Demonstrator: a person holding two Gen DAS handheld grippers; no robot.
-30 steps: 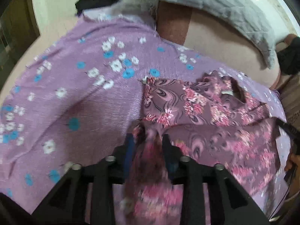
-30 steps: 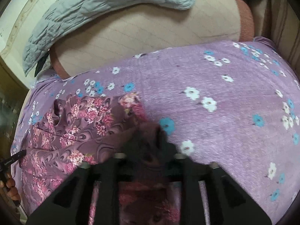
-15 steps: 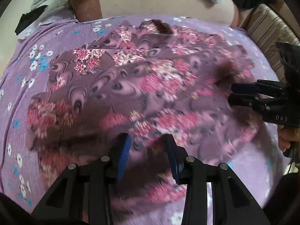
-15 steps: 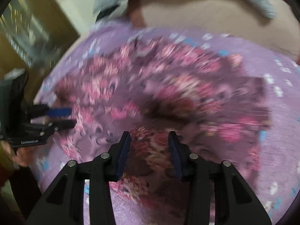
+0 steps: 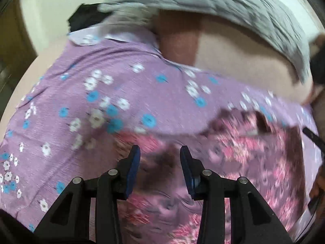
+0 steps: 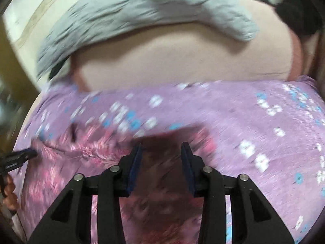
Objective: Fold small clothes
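Note:
A small mauve garment with pink flowers (image 5: 249, 154) lies flat on a purple flowered sheet (image 5: 113, 85). It also shows in the right wrist view (image 6: 67, 158). My left gripper (image 5: 160, 152) is open and empty, its fingers just above the garment's left part. My right gripper (image 6: 161, 149) is open and empty above the garment's right corner. The left gripper's tip shows at the left edge of the right wrist view (image 6: 20, 156). Both views are blurred by motion.
A grey quilted blanket (image 6: 142, 16) lies across a beige mattress (image 6: 182, 61) beyond the sheet (image 6: 254, 126). A dark cloth (image 5: 85, 18) sits at the far left corner. Another dark cloth (image 6: 298, 10) is at the far right.
Both grippers let go of the garment's corners about a second ago and opened. The garment now lies spread on the sheet. Both cameras have swung back outward toward its edges.

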